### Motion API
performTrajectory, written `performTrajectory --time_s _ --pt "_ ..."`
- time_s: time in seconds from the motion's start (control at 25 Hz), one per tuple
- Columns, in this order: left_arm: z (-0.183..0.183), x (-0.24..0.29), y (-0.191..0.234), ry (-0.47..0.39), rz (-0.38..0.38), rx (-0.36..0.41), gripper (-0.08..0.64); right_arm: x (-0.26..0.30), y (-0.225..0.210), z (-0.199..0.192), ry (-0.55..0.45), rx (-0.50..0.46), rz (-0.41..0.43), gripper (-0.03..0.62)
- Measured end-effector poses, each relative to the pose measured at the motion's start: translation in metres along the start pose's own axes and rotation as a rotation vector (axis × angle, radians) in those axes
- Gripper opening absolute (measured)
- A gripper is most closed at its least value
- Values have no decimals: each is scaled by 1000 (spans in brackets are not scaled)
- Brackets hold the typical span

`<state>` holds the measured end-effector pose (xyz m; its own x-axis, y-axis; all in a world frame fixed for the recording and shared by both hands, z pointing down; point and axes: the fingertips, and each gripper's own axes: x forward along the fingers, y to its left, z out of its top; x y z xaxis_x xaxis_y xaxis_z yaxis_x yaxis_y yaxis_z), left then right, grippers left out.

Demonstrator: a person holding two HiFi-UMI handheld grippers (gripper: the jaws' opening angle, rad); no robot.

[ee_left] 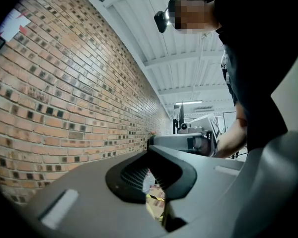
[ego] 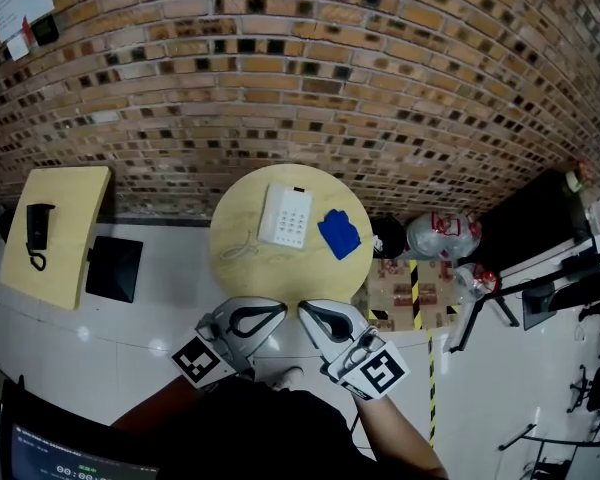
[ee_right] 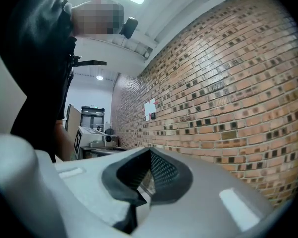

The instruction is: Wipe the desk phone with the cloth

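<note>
In the head view a white desk phone point(ego: 285, 215) lies on the round yellow table point(ego: 240, 278), its coiled cord trailing to the left. A crumpled blue cloth point(ego: 339, 234) sits just right of the phone. Both grippers hang low, close to my body and short of the table's near edge. The left gripper point(ego: 279, 311) and the right gripper point(ego: 303, 310) point tip to tip, both shut and holding nothing. The left gripper view shows its own closed jaws point(ee_left: 150, 150) with the brick wall behind. The right gripper view shows the same for its jaws point(ee_right: 150, 150). Neither gripper view shows the phone or the cloth.
A brick wall point(ego: 310, 78) stands behind the table. At the left, a rectangular yellow table point(ego: 65, 248) carries a black phone point(ego: 38, 230), with a black box point(ego: 114, 268) beside it. Right of the round table are a cardboard box point(ego: 400, 283), plastic bags point(ego: 445, 236) and a black desk point(ego: 540, 228).
</note>
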<state>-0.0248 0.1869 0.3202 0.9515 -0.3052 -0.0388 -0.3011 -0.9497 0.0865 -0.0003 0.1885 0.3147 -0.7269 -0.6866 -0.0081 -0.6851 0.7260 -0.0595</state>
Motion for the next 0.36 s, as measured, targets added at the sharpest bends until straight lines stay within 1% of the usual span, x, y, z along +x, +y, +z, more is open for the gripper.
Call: performTrajectory --time_s 0.2,0.36 --pt "3 0 0 -17 -7 8 -12 -1 -1 -2 9 -3 -10 0" --pt "3 1 -1 -15 -10 20 -12 -1 1 -3 15 -5 -3 0"
